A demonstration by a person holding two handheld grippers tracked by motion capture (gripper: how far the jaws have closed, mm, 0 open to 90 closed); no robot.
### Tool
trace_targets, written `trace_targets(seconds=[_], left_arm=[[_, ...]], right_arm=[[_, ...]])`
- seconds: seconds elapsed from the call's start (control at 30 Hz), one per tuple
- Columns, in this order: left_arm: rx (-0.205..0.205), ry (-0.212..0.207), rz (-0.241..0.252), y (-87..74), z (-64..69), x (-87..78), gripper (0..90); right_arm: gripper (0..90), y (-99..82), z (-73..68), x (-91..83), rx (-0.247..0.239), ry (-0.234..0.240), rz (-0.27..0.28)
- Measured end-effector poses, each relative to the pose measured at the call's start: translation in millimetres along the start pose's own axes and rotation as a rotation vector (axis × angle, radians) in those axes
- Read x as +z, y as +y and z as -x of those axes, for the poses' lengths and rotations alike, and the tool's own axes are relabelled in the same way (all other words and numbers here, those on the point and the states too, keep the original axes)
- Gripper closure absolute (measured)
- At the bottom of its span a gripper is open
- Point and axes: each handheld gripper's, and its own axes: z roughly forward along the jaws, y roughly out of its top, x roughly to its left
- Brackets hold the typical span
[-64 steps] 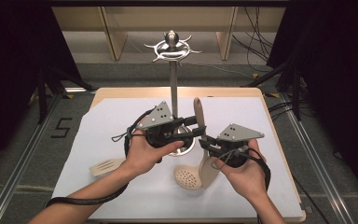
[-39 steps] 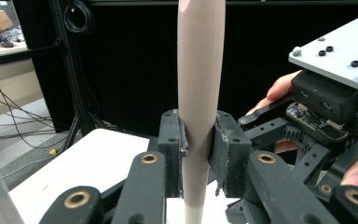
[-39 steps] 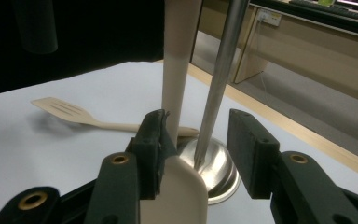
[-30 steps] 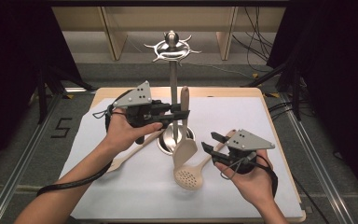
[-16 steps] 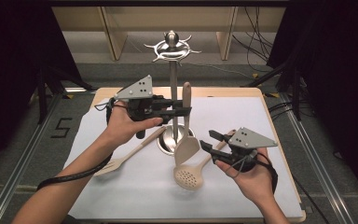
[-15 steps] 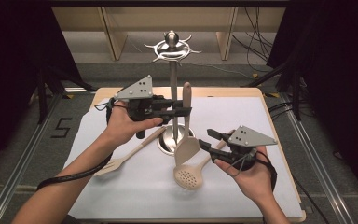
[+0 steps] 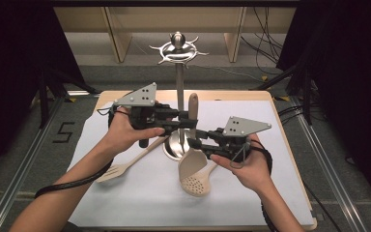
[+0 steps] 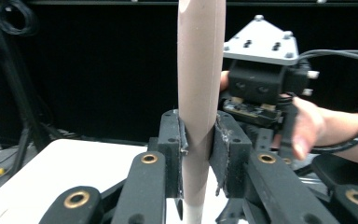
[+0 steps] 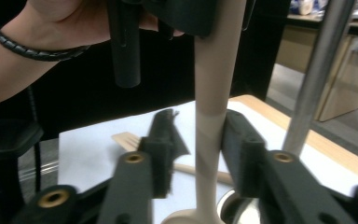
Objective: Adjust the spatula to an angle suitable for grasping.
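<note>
A beige slotted spoon (image 7: 194, 170) stands upright over the table, bowl down. My left gripper (image 7: 189, 124) is shut on its handle (image 8: 200, 70), both pads pressing in the left gripper view, where the left gripper (image 8: 198, 154) points level. My right gripper (image 7: 195, 143) reaches in from the right, lower on the same handle. Its jaws have just been closing with the handle (image 9: 212, 70) between them. In the right gripper view the right gripper (image 9: 200, 140) has one pad against the handle, while a narrow gap shows at the other.
A metal utensil stand (image 7: 178, 48) with a hooked crown rises just behind the spoon; its pole (image 9: 317, 70) is close to my right jaw, and its round base (image 7: 171, 145) rests on the white sheet (image 7: 140, 198). A wooden slotted spatula (image 7: 125, 164) lies left of the base.
My right gripper has moved left and slightly up to the spoon's handle, and its jaws have narrowed around it. The left gripper keeps the spoon upright in the same place.
</note>
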Motion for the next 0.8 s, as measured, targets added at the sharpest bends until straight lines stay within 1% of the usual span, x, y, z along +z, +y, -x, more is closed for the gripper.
trace_targets(seconds=[0.03,0.1,0.13,0.17,0.23,0.27,0.3,0.33,0.37,0.4,0.43,0.47,0.5,0.53,0.57,0.6,0.67,0.7,0.73,0.77,0.8], left_arm=[[0.005,-0.010,0.002,0.0,0.2,0.0,74.6],[-0.001,-0.017,0.007,0.0,1.5,0.5,74.6],[0.002,-0.025,0.007,-0.1,1.5,0.5,74.5],[0.008,-0.033,0.004,0.0,1.8,0.5,74.5],[0.004,-0.036,0.009,0.0,2.0,0.5,74.5],[0.003,-0.038,0.010,-0.1,1.8,0.6,74.6],[0.003,-0.038,0.011,-0.2,1.0,0.7,74.6],[-0.013,-0.033,0.019,-0.6,0.6,1.1,74.5],[0.052,-0.021,0.032,0.2,-6.7,1.3,74.3],[0.059,-0.006,0.046,-0.4,-8.7,1.4,74.0],[0.061,0.009,0.054,-0.8,-9.1,1.5,72.9],[0.051,0.023,0.067,-1.5,-9.0,2.0,70.1],[0.046,0.041,0.074,-2.1,-9.0,2.4,65.4],[0.061,0.061,0.070,-2.7,-8.3,3.4,61.1],[0.062,0.078,0.067,-3.5,-6.8,4.4,58.2],[0.066,0.096,0.053,-4.9,-5.0,5.6,56.1],[0.065,0.109,0.047,-7.6,-3.1,8.1,55.3],[0.066,0.116,0.044,-8.5,-2.9,8.7,55.2],[0.059,0.122,0.045,-10.0,-2.1,9.8,55.3],[0.062,0.127,0.044,-11.1,-2.3,10.6,55.8],[0.076,0.132,0.043,-12.3,-3.3,11.8,56.8]], right_arm=[[70.9,0.1,-0.6,0.6,0.018,0.014,-0.007],[73.9,0.4,1.2,2.3,0.012,0.012,-0.001],[73.9,0.5,2.0,2.6,0.013,0.022,0.005],[73.6,0.8,3.0,2.6,0.017,0.019,0.006],[74.3,0.8,4.1,3.1,0.027,0.031,0.016],[76.8,0.7,3.2,2.6,0.053,0.044,0.010],[77.1,0.7,1.6,2.1,0.076,0.044,0.003],[77.5,1.1,1.0,2.3,0.083,0.048,-0.004],[78.0,1.9,-0.2,2.2,0.084,0.030,-0.010],[78.3,3.2,-0.3,1.8,0.064,0.006,-0.006],[78.4,4.5,-2.0,1.3,0.102,0.000,-0.017],[78.5,5.6,-1.5,1.1,0.101,-0.026,-0.013],[78.5,6.6,-3.0,0.7,0.142,-0.038,-0.022],[78.5,7.1,-3.1,1.1,0.158,-0.048,-0.021],[78.5,7.9,-4.2,0.8,0.183,-0.088,-0.026],[78.5,8.5,-5.3,0.2,0.191,-0.122,-0.036],[78.5,9.3,-6.5,0.4,0.194,-0.166,-0.038],[78.6,9.4,-5.8,1.3,0.199,-0.173,-0.027],[78.5,9.8,-5.3,0.9,0.198,-0.179,-0.032],[78.5,10.0,-5.1,0.7,0.204,-0.191,-0.032],[78.6,10.1,-6.3,0.5,0.225,-0.200,-0.034]])
